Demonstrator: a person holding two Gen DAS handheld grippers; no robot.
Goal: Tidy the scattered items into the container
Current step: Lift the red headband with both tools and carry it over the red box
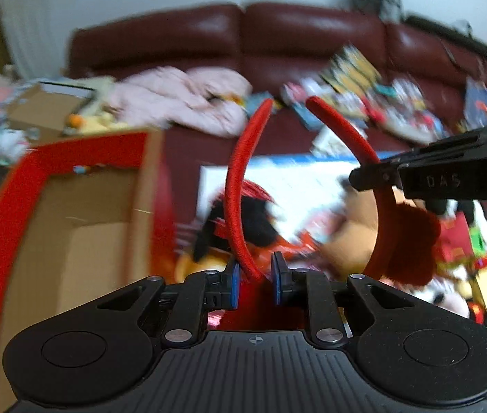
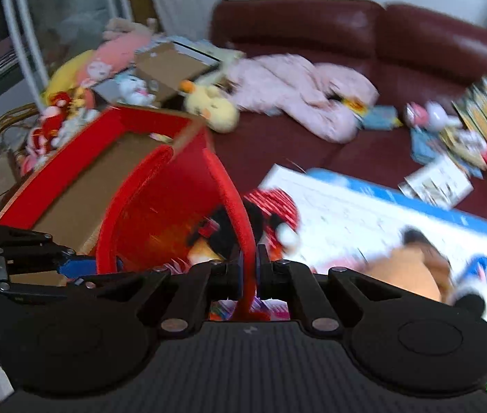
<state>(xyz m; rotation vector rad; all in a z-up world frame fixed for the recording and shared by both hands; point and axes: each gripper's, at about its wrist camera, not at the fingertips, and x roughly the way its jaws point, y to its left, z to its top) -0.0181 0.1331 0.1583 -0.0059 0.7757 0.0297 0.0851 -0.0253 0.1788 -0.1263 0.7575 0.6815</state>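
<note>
Two grippers share one red headband (image 1: 235, 186). Left gripper (image 1: 256, 277) has its blue pads (image 1: 234, 284) closed on one arm of the band; right gripper (image 2: 250, 268) is clamped tight on the other arm. Holding both arms likely keeps the springy hoop from swinging while it hangs over the toy pile. Its plush ear (image 1: 412, 241) dangles beside the right gripper. Cardboard box (image 1: 81, 227), red-rimmed and open, waits just left, before the sofa (image 2: 312, 31).
</note>
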